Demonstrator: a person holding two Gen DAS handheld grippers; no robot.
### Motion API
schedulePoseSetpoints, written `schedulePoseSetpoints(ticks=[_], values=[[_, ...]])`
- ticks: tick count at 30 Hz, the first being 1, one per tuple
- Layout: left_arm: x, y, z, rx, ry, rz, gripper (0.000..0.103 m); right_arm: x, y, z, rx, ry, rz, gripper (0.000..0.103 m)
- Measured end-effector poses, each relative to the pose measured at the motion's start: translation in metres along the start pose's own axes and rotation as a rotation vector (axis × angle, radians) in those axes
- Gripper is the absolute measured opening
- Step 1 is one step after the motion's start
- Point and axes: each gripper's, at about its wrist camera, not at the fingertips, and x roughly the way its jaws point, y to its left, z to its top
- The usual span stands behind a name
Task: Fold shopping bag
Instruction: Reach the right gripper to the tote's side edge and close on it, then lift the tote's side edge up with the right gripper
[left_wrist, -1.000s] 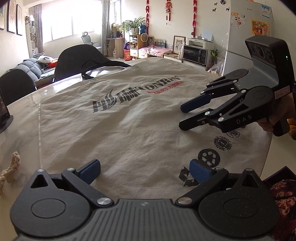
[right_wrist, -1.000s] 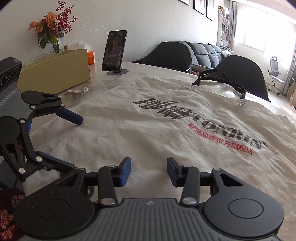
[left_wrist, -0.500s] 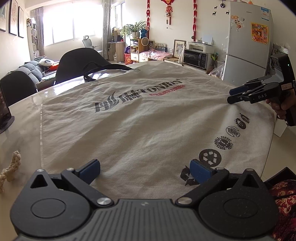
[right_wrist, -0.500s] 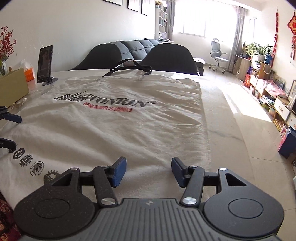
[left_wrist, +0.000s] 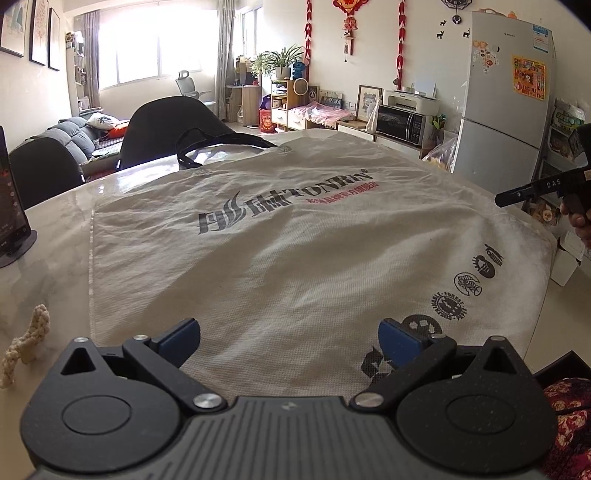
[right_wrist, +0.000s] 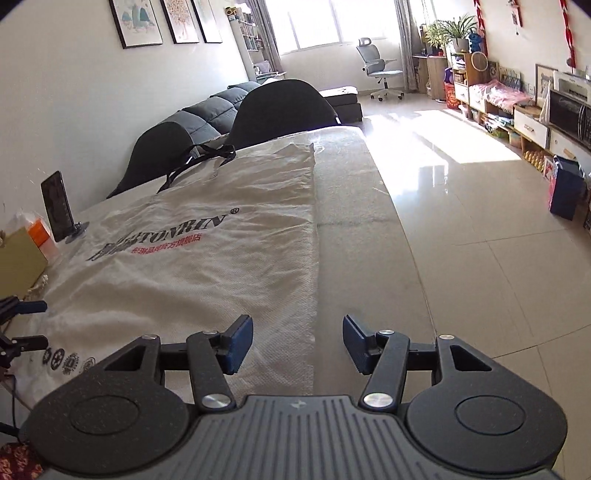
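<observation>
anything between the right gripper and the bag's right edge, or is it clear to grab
Nothing visible stands in the way. The right gripper is open, its fingers straddling the right edge of the shopping bag, with only bare table beside it. The phone on its stand sits far off on the other side.

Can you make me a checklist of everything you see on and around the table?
Surface: pale glossy table, mostly covered.
Job's things: shopping bag lying flat, unfolded, black handles at the far end.
Clutter: phone on stand, knotted rope, yellow box.
Grippers: left hand-held gripper open over the bag; right hand-held gripper open at the bag's side edge.
Cables: nothing seen.
Surroundings: chairs, sofa, fridge.
</observation>
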Motion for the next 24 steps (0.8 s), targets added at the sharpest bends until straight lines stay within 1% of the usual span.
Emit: schedulePoseSetpoints(ticks=[1,5,8,11,13,14,16,19,20,24], values=[[-0.001,-0.002,0.002,-0.002,-0.012,-0.011,0.102,-0.002,-0.005,0.001,0.027,0.007,0.016,0.056],[-0.001,-0.020,0.014,0.026,-0.048,-0.065,0.102,-0.002,-0.010,0.001,0.067,0.019,0.032,0.053],[0.004,-0.036,0.020,0.058,-0.056,-0.111,0.102,0.002,-0.005,0.002,0.059,0.009,0.044,0.052],[0.013,-0.052,0.024,0.084,-0.051,-0.147,0.102,0.008,-0.001,0.004,0.041,0.007,0.049,0.047],[0.019,-0.060,0.026,0.093,-0.043,-0.165,0.102,0.010,0.000,0.005,0.038,0.008,0.051,0.037],[0.022,-0.063,0.027,0.096,-0.038,-0.173,0.102,0.011,-0.001,0.006,0.042,0.007,0.056,0.035],[0.028,-0.067,0.027,0.099,-0.027,-0.187,0.102,0.012,-0.002,0.006,0.051,0.006,0.066,0.025],[0.034,-0.069,0.026,0.097,-0.013,-0.197,0.102,0.014,-0.005,0.007,0.063,0.005,0.081,0.016],[0.036,-0.068,0.026,0.094,-0.006,-0.199,0.102,0.014,-0.006,0.007,0.067,0.004,0.086,0.014],[0.042,-0.064,0.025,0.072,0.020,-0.209,0.102,0.008,-0.010,0.008,0.118,-0.030,0.153,0.010]])
